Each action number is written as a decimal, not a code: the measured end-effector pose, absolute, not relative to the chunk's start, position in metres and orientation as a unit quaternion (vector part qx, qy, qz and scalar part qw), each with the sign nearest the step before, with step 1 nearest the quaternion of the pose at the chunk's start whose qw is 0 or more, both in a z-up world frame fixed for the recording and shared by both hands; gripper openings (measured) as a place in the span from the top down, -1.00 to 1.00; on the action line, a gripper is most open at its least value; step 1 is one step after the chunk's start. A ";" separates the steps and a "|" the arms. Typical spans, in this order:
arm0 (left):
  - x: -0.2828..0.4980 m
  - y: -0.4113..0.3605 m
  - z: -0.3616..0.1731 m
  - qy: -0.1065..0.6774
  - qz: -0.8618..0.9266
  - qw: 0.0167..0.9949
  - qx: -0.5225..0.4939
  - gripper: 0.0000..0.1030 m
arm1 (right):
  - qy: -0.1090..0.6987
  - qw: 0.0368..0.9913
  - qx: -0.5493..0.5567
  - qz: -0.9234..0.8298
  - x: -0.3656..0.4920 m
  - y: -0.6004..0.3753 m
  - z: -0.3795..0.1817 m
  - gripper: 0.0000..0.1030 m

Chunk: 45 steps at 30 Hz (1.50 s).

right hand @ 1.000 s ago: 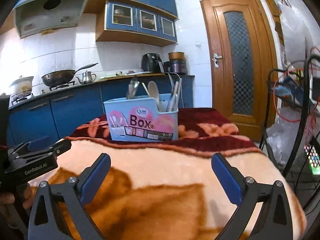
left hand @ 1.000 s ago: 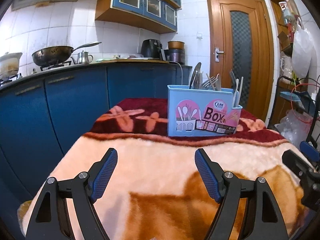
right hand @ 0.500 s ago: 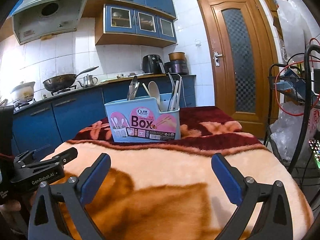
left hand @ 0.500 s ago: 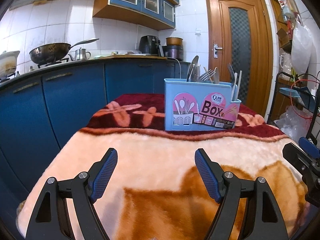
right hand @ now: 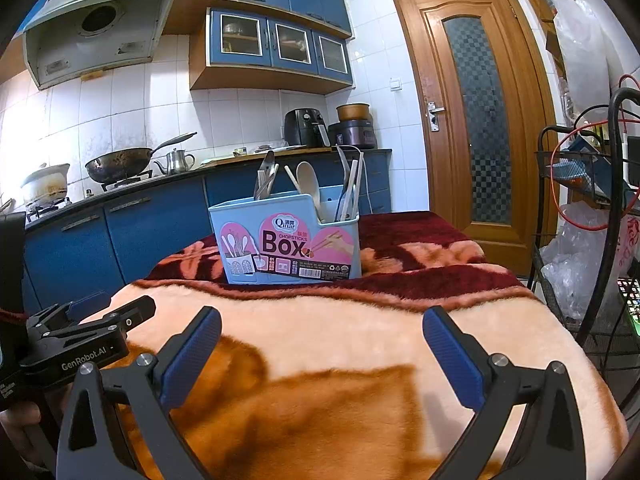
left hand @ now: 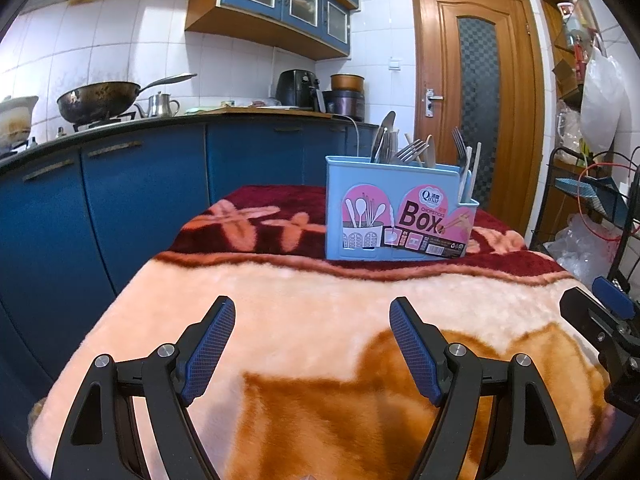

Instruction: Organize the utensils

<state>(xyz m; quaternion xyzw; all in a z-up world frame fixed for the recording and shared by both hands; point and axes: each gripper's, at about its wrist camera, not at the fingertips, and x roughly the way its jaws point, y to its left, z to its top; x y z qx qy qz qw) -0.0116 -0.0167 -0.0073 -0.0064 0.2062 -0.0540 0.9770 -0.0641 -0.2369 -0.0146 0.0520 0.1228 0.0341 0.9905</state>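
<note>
Plastic rectangular box on plush blanket; metal forks upright inside.

Background: wok and kettle on blue kitchen worktop, air fryer further along, wooden door shut, wire rack at right.

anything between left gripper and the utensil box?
Nothing: only bare blanket lies between the open left gripper and the utensil box, in the left wrist view.
</note>
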 end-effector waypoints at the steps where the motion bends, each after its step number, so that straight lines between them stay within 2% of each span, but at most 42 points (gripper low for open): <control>1: -0.012 -0.017 -0.007 0.206 -0.054 0.977 -0.007 -0.56 | 0.123 0.991 0.052 0.034 -0.064 -0.237 -0.015 -0.99; 45: -0.012 -0.014 -0.007 0.210 -0.051 0.976 -0.013 -0.56 | 0.124 0.991 0.049 0.034 -0.063 -0.236 -0.015 -0.99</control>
